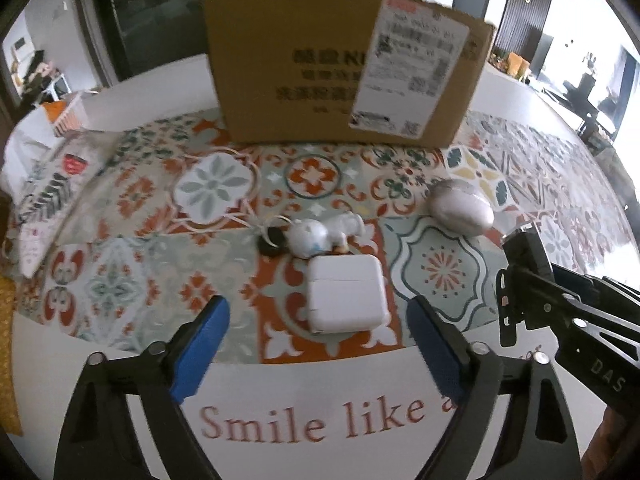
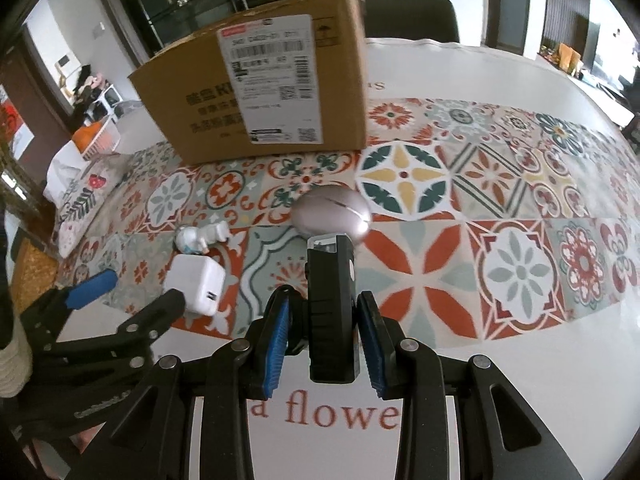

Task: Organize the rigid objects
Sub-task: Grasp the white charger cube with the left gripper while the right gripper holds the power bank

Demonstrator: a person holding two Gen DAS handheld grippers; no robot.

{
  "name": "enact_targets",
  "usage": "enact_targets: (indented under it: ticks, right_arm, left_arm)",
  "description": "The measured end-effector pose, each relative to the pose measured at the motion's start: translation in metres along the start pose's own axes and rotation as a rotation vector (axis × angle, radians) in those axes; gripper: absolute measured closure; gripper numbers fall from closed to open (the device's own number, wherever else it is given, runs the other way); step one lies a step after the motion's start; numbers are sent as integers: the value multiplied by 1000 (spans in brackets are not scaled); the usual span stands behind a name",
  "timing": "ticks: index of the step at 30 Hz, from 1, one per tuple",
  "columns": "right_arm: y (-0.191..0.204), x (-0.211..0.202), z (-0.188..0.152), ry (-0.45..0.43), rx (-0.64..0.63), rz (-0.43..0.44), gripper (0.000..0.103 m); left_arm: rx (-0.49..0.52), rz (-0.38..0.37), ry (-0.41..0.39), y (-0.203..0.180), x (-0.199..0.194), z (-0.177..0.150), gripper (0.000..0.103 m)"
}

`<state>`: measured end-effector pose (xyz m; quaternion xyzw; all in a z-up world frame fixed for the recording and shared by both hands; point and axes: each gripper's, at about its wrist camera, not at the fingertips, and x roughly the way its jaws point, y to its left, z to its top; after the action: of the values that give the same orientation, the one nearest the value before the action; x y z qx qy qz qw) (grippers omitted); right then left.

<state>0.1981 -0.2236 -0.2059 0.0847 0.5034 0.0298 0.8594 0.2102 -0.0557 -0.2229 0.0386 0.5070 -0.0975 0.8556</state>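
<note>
Right gripper (image 2: 324,340) is clamped on a black device (image 2: 331,304); left gripper (image 1: 318,344) hangs wide open just short of the white charger (image 1: 346,300).

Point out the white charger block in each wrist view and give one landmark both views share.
Left wrist view: the white charger lies low at centre, between the open left gripper fingers, just below the small figurine.
Right wrist view: the white charger sits at lower left, near the left gripper's tips.
Shared landmark: the cardboard box standing behind.
</note>
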Motion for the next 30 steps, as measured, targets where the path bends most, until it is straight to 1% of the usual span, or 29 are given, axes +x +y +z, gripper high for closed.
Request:
enact_targets:
  ticks: [4,5,9,12,14,15,20,30]
  right_arm:
    - [-6,6,-2,13,9,-9,69]
    - [-7,7,-3,15,10,-9,69]
    - [-9,11,-4,26,20,-3,69]
    - [-9,13,-5,30,25,-1,69]
    - [-8,13,-6,32,24,-1,69]
    - [-8,13,-7,32,23,0,69]
    - [-6,11,-9,31,21,1,69]
    - [0,-11,-8,-11,19,17,69]
  left_arm:
    - [11,-5,16,-7,12,4,22]
    - [12,-7,22,-8,14,4,27]
    - [12,-16,34,-10,22,6,35]
    - [19,-12,38,-11,26,5,45]
    - [25,-27,47,-12,29,4,55]
    - [27,-24,48,-12,29,4,57]
    - [30,-51,40,-12,25,1,57]
    - [29,-66,-20,-6,-7,4,58]
